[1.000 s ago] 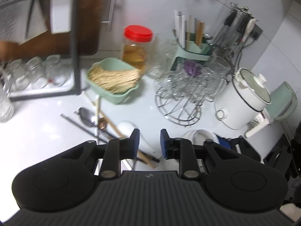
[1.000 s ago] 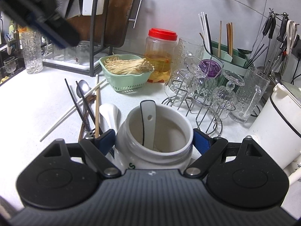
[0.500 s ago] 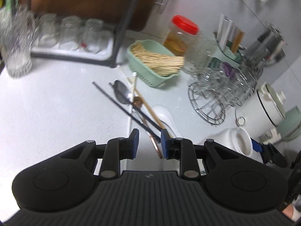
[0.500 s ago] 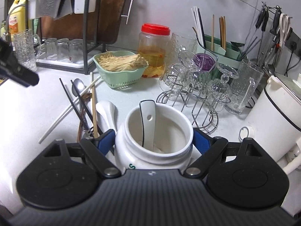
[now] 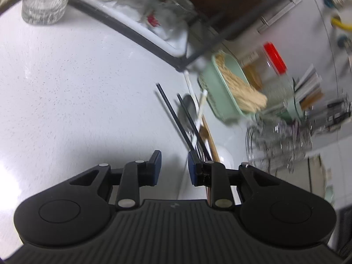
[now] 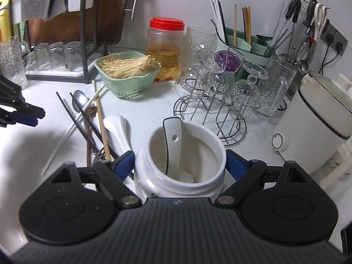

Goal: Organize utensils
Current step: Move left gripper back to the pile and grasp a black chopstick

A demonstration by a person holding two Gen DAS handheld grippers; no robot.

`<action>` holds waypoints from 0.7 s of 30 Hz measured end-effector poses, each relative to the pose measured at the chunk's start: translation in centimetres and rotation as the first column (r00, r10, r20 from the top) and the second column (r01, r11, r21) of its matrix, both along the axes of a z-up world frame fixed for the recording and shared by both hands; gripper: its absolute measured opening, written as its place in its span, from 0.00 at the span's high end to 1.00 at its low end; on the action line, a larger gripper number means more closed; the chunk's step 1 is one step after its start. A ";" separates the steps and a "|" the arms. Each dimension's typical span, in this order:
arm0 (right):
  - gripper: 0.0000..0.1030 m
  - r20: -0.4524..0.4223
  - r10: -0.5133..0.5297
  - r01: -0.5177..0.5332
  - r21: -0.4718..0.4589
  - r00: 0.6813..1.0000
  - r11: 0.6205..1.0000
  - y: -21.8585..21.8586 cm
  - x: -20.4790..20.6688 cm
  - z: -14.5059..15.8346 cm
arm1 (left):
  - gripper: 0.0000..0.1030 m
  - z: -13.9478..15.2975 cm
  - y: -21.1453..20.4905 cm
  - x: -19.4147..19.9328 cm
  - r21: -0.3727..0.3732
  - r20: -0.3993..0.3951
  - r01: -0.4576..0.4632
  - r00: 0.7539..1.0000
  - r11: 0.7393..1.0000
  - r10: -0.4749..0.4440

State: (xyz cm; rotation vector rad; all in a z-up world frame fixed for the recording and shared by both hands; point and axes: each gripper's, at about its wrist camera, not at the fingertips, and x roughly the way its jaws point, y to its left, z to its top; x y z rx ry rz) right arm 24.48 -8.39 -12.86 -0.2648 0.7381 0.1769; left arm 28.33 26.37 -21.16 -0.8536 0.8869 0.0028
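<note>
My right gripper [image 6: 180, 165] is shut on a white ceramic jar [image 6: 204, 140], one blue pad on each side. A white spoon [image 6: 173, 140] with a dark rim leans inside it. Left of the jar, a pile lies on the counter: black chopsticks [image 6: 74, 118], a metal spoon [image 6: 79, 100], a white chopstick [image 6: 72, 129], a wooden chopstick [image 6: 102, 129] and a white ceramic spoon [image 6: 117, 127]. My left gripper [image 5: 173, 168] hangs low over the counter, open by a narrow gap with nothing in it. The black chopsticks [image 5: 176, 118] run up to its right finger.
A green basket [image 6: 129, 72] of pale strands and a red-lidded jar [image 6: 166, 50] stand behind the pile. A wire rack [image 6: 220, 101] of glasses, a green utensil caddy [image 6: 239, 41] and a white cooker [image 6: 319, 121] fill the right. A black shelf frame [image 6: 84, 33] with glasses stands at back left.
My left gripper has dropped toward the counter and rolled, swinging left of the utensil pile, its gap unchanged. The right gripper still holds the jar in place.
</note>
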 end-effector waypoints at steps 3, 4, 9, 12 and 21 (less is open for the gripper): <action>0.13 -0.004 -0.015 0.015 -0.002 1.000 1.000 0.1 0.0 0.0 | 0.72 -0.4 1.2 1.1 -0.035 0.011 -0.060 0.998 0.998 0.060; 0.13 -0.006 -0.018 0.018 -0.002 1.000 1.000 0.1 0.0 0.0 | 0.72 -0.4 1.5 1.5 -0.047 0.016 -0.076 0.997 0.996 0.077; 0.13 -0.002 -0.026 0.026 0.003 1.000 1.000 0.1 -0.1 0.0 | 0.72 -0.9 2.4 3.6 -0.090 0.012 -0.124 0.992 0.988 0.126; 0.13 0.000 -0.037 0.037 0.007 0.999 0.999 0.1 -0.1 0.0 | 0.72 -1.4 2.5 4.7 -0.085 0.003 -0.138 0.990 0.987 0.139; 0.13 -0.005 -0.039 0.039 0.003 0.999 0.999 0.3 0.1 0.0 | 0.72 -2.3 2.7 6.5 -0.057 -0.036 -0.155 0.988 0.986 0.153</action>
